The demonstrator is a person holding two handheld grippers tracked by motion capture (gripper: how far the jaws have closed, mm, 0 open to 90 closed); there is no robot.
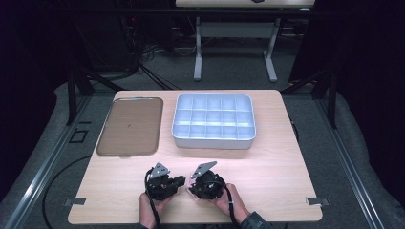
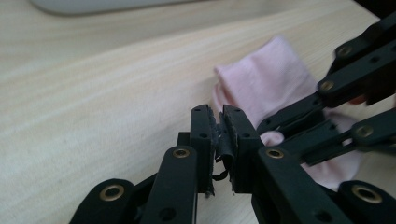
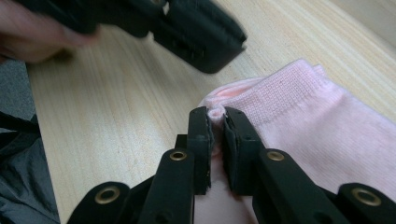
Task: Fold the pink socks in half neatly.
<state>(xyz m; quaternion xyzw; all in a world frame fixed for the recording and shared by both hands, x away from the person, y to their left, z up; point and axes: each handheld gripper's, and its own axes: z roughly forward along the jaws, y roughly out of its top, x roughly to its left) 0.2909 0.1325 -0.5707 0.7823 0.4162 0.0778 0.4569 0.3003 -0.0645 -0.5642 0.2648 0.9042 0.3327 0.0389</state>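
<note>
Right tongs point(image 3: 217, 122) are clamped on the pink sock's point(image 3: 299, 121) cuff; left tongs point(image 2: 218, 125) are closed, empty, beside it. Far divided box point(image 1: 213, 121) remains unfilled.

A: The high view is lit from above. The pale wooden desk point(image 1: 267, 162) is bright, while the room around it falls almost to black at the left and right.

B: Any glare?

A: A soft sheen on the white plastic compartment tray point(image 1: 213, 140). The flat brown tray point(image 1: 130, 125) beside it looks dull. Shadows under the hands are faint.

B: And the close views?

A: In the left gripper view the near black jaws are sharp, and the soft pink knitted sock point(image 2: 271, 79) behind them is slightly out of focus. In the right gripper view the hand point(image 3: 32, 35) at far left is smeared, and the sock's ribbing is crisp.
</note>
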